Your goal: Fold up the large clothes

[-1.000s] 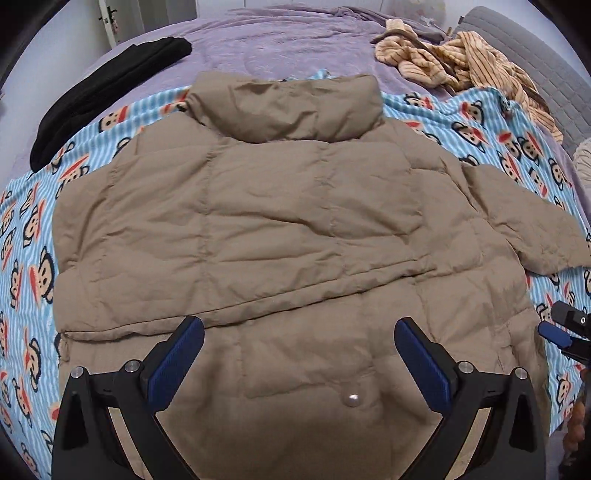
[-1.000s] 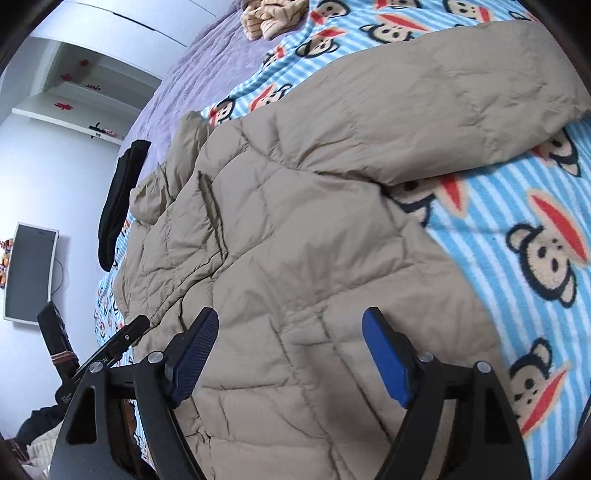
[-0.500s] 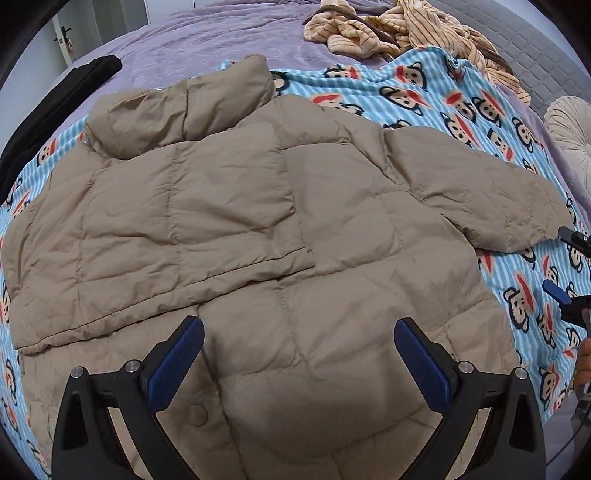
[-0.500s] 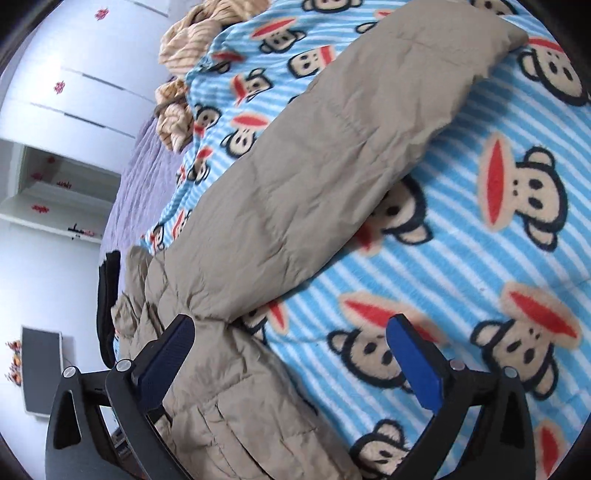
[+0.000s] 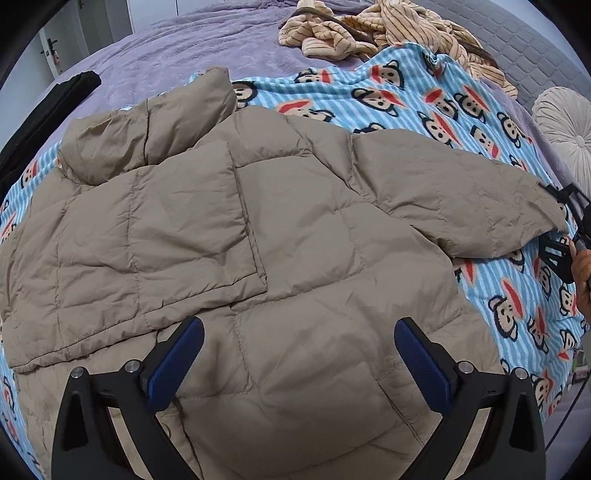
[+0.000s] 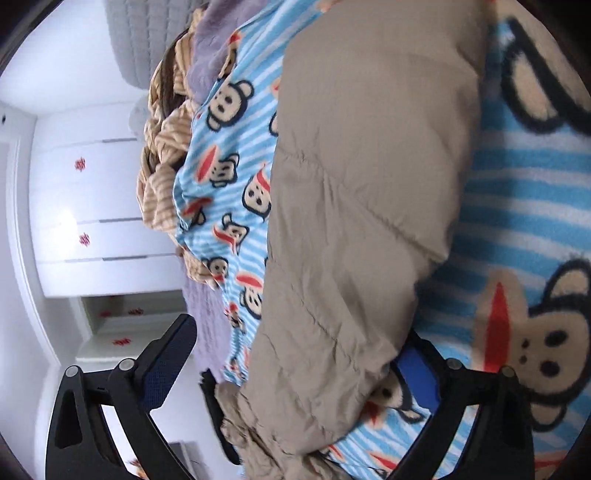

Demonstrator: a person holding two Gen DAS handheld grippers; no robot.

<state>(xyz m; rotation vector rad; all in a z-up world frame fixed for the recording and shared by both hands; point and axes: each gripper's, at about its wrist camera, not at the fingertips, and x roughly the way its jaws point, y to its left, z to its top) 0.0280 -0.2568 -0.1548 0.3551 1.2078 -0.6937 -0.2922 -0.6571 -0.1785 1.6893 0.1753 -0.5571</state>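
A tan puffer jacket (image 5: 295,258) lies spread on a blue monkey-print blanket (image 5: 406,99), its left half folded over the body. My left gripper (image 5: 299,354) hovers open above the jacket's lower part with nothing between its fingers. The right sleeve (image 5: 461,206) stretches out to the right, and my right gripper (image 5: 561,229) sits at its cuff. In the right wrist view the gripper (image 6: 295,365) is rolled on its side. The sleeve end (image 6: 351,221) lies between its closing jaws. One pad (image 6: 417,369) is tucked under the sleeve; the other pad (image 6: 170,362) stands clear of it.
A heap of tan striped clothes (image 5: 369,29) lies at the far side of the purple bedspread (image 5: 184,48). A black garment (image 5: 48,107) lies at the left edge, a round grey cushion (image 5: 565,136) at the right. White wardrobe doors (image 6: 92,184) stand beyond the bed.
My left gripper has slid right along the jacket's hem. My right gripper has rolled onto its side and travelled out to the sleeve's end, which now lies between its jaws.
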